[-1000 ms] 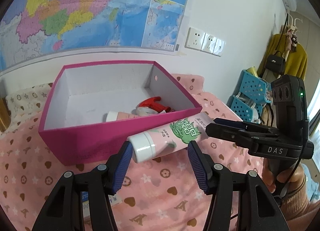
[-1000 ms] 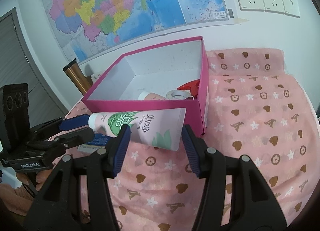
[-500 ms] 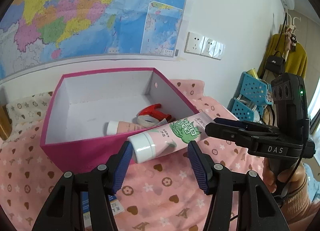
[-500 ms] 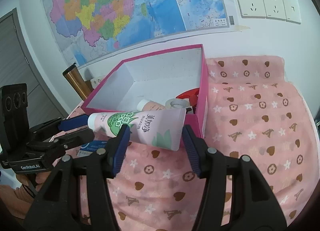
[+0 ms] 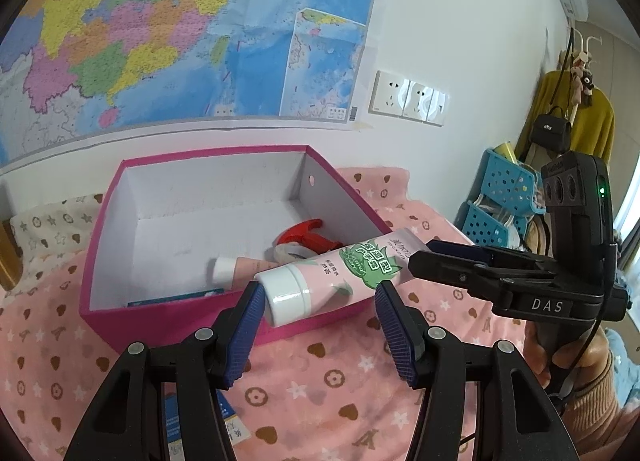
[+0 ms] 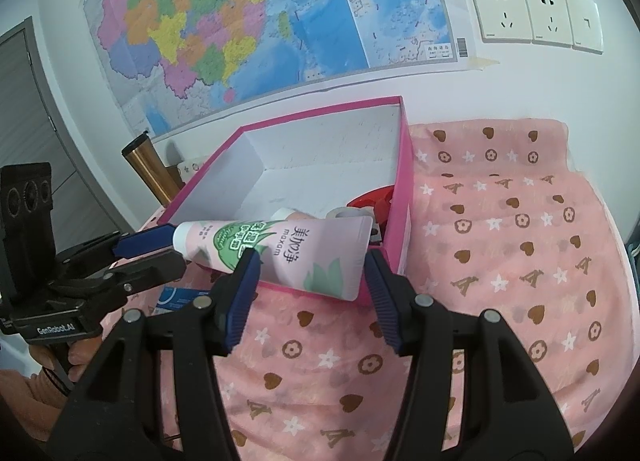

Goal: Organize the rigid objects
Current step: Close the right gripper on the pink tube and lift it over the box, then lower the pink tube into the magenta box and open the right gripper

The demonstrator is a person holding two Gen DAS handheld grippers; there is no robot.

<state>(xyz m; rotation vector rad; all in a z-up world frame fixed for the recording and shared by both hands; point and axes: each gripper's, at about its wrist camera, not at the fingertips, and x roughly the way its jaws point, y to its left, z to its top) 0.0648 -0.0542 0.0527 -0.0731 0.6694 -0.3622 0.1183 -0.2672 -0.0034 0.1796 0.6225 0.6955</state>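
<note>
While the right claw [image 6: 306,293] pinches the flat end of the pink tube [image 6: 280,251], the left claw [image 5: 320,313] stands spread around its white cap [image 5: 286,295]. Just beyond both, the tube hangs over the near wall of the pink box [image 5: 168,313].

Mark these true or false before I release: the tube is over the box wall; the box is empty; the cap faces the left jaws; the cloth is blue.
1. The tube hangs over the pink box's near wall. True.
2. The box is empty. False: a red item and a smaller tube lie inside.
3. The tube's cap points toward the left gripper. True.
4. The cloth is plain blue. False: it is pink with hearts and stars.
</note>
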